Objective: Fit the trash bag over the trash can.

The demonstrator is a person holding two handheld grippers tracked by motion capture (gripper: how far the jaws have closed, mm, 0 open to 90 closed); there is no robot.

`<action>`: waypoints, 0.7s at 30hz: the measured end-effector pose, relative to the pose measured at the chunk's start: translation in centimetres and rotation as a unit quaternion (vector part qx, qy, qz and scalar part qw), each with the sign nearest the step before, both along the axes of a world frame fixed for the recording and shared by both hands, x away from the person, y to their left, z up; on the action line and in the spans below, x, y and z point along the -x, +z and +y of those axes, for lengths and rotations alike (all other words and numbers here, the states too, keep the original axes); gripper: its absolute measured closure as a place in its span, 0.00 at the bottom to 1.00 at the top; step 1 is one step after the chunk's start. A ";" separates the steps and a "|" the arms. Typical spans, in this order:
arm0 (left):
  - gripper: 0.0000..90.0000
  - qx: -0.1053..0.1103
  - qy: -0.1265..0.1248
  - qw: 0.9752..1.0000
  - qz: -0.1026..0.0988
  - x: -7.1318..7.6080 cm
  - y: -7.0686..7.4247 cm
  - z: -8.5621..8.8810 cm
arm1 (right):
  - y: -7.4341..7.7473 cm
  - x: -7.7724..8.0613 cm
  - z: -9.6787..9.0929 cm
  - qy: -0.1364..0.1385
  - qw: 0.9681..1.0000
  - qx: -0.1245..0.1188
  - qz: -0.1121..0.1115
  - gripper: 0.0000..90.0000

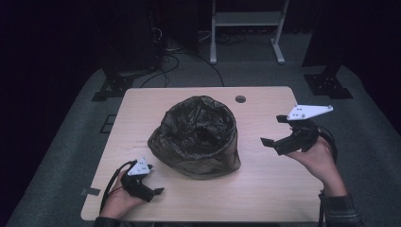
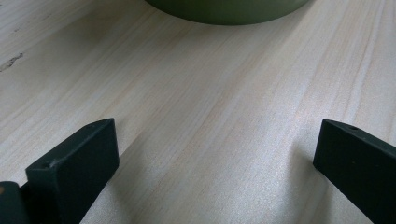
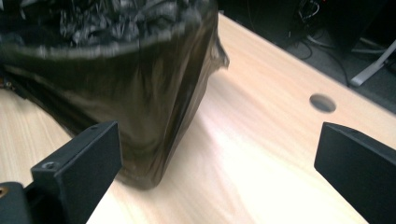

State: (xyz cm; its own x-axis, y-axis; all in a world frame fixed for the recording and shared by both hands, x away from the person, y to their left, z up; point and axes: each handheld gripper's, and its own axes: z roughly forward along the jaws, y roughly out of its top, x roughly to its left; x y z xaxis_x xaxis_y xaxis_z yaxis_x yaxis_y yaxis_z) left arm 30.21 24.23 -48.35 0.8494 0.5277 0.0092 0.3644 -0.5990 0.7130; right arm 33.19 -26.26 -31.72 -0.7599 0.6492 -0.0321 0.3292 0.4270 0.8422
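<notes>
You are resting your left gripper point(image 1: 152, 182) low on the pale wooden table point(image 1: 265, 189), just off the near-left side of the round olive-green bin lined with a crinkled black plastic bag point(image 1: 197, 137), and its jaws are standing wide apart with nothing between them; in the left gripper view the bin's green base point(image 2: 229, 10) is showing just ahead, apart from both jaws. The bin itself is sitting at the middle of the table, upright or nearly so, with the bag's rim folded loosely over its top and the film hanging down its wall, bulging out at the near-right. Judging from the creases and the sheen, that film is thin, soft and slippery, so it is likely to slide and tear if you are pinching a single layer; the bin under it looks stiff and probably light, so it may skid or tip when you are tugging. A safer hold is the bunched fold of bag at the rim, with the other gripper steadying the bin's wall. To the right of the bin, you are holding your right gripper point(image 1: 278, 130) raised above the table, well apart from the bag, jaws likewise spread wide and empty; in the right gripper view the bag's draped side point(image 3: 154, 88) is looming near the left-hand jaw, and a small round hole in the tabletop point(image 3: 322, 102) is lying beyond the bin.
</notes>
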 end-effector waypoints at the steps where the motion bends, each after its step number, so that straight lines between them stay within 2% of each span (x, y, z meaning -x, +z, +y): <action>1: 0.00 0.000 0.000 1.000 0.000 0.0 0.0 0.0 | -0.5 0.2 -0.2 -0.001 1.000 -0.002 0.001 0.00; 9: 0.00 0.000 0.000 1.000 0.000 0.0 0.0 0.0 | -4.0 1.3 -0.8 -0.016 1.000 -0.017 0.009 0.00; 11: 0.00 0.000 0.000 1.000 0.000 0.0 0.0 0.0 | -5.3 1.5 -0.5 -0.017 1.000 -0.016 0.012 0.00; 12: 0.00 0.001 0.001 1.000 0.000 0.0 0.0 0.0 | -5.3 1.5 -0.5 -0.017 1.000 -0.016 0.012 0.00; 21: 0.00 0.000 0.000 1.000 -0.001 0.0 0.0 0.0 | -8.8 1.7 1.3 -0.004 1.000 -0.006 0.028 0.00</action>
